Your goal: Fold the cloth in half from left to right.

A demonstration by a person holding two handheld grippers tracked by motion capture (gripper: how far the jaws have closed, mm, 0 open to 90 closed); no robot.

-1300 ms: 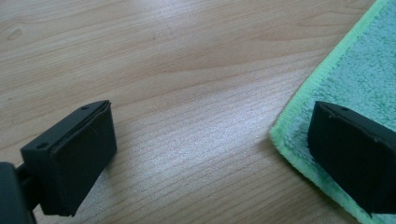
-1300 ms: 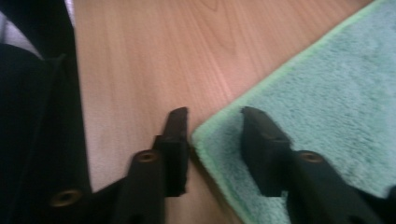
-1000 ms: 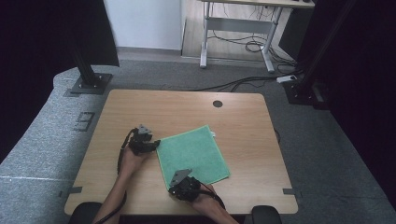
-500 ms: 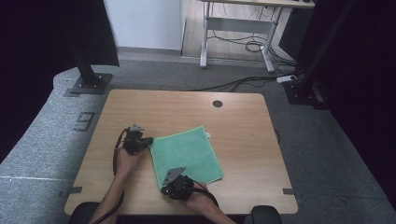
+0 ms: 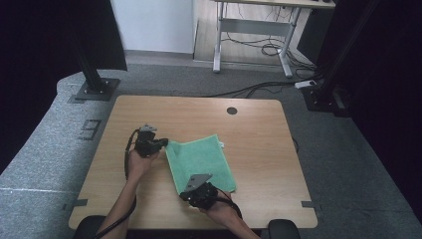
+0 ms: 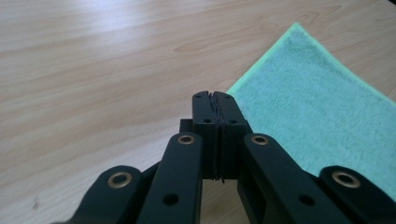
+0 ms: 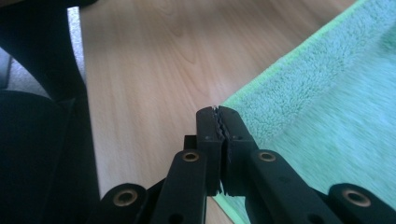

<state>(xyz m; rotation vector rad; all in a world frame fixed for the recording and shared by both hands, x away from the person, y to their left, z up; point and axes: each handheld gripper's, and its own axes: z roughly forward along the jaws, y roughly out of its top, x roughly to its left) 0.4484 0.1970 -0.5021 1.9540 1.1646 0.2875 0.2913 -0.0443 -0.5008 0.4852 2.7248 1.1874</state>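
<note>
**Green towel pinched at two corners — how it'll behave when you lift**

Biggest thing first: you've got a bare wooden table (image 5: pixel 259 144) with loads of free space around the cloth, sitting on grey carpet (image 5: pixel 45 164), with a desk frame and a tangle of cables (image 5: pixel 259 47) at the back of the room, well away from your hands. Nothing near either set of jaws to snag on.

The green towel (image 5: pixel 201 162) lies just ahead of and between your two tools. Judging by the fluffy pile, it's light, floppy and not slippery at all, and it can't break. It'll sag in the middle, so expect it to drape rather than hold shape.

Corners and hems are the places to take it, and that's where you are. Your left gripper (image 5: pixel 163 143) is clenched on the towel's far left corner; the fabric spreads off to the right of the jaw tips in the left gripper view (image 6: pixel 215 95). Your right gripper (image 5: pixel 185 191) is clamped on the near corner, with the hem disappearing under the tips (image 7: pixel 217 111).

Both bites look thin, right at the edge. I'd guess a quick tug could slip a corner out, so go steady and keep both hands level.
</note>
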